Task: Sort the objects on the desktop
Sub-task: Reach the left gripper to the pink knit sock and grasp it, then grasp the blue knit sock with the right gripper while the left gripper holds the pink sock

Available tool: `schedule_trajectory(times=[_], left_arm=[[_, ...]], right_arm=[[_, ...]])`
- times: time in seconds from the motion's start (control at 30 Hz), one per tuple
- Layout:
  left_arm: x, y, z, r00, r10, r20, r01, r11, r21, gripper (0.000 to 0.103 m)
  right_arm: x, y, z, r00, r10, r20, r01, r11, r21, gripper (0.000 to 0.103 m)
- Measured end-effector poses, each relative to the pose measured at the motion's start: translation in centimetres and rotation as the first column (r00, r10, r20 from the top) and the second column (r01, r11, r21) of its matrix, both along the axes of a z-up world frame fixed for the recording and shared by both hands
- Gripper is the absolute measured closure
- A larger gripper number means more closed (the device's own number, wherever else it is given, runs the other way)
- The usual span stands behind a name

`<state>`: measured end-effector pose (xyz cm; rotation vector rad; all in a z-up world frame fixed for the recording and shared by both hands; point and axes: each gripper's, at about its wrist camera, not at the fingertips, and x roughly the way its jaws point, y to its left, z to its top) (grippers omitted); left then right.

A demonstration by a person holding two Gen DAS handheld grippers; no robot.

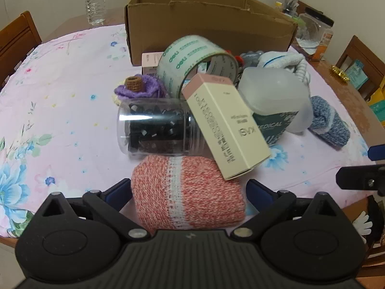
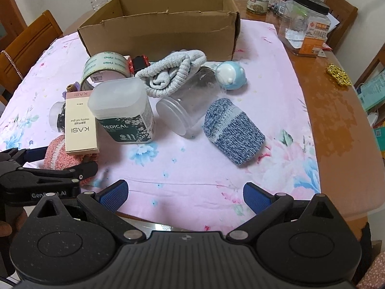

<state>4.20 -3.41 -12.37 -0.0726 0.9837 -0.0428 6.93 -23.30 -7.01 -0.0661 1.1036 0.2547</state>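
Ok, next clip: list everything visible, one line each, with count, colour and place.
cardboard box: one, brown, open, far side of the cloth
tape roll: one, clear with green print, in front of the box
KASI carton: one, cream and pink, leaning on the pile
bead jar: one, clear with dark contents, on its side
swab tub: one, green with frosted lid
empty jar: one, clear, on its side
pink sock roll: one, between the left claw's fingers
blue sock roll: one, right of the pile
grey sock bundle: one, on the pile
left claw: open around the pink roll
right claw: open, holding nothing
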Motion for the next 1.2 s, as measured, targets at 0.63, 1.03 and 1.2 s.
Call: schedule_trajectory(times=[0.63, 1.03, 1.2], left_arm=[[-0.6, 1.5, 0.9, 0.999, -0.029, -0.018, 0.029, 0.999, 0.014, 0.027], [-1.4, 3.7, 2.4, 1.000, -0.003, -0.020, 0.003, 1.000, 0.016, 0.027], [-1.1, 3.7, 3.1, 1.000, -0.014, -0.019, 0.014, 1.000, 0.008, 0.027]], right_arm=[[1.6, 0.7, -0.1, 0.999, 0.048, 0.006, -0.048, 0.999, -0.005, 0.000], [1.3, 2.8, 0.4, 0.993, 0.118, 0.030, -0.118, 0.993, -0.009, 0.000], [1.7, 2.0, 0.4, 0.993, 0.104, 0.055, -0.103, 0.994, -0.028, 0.000]])
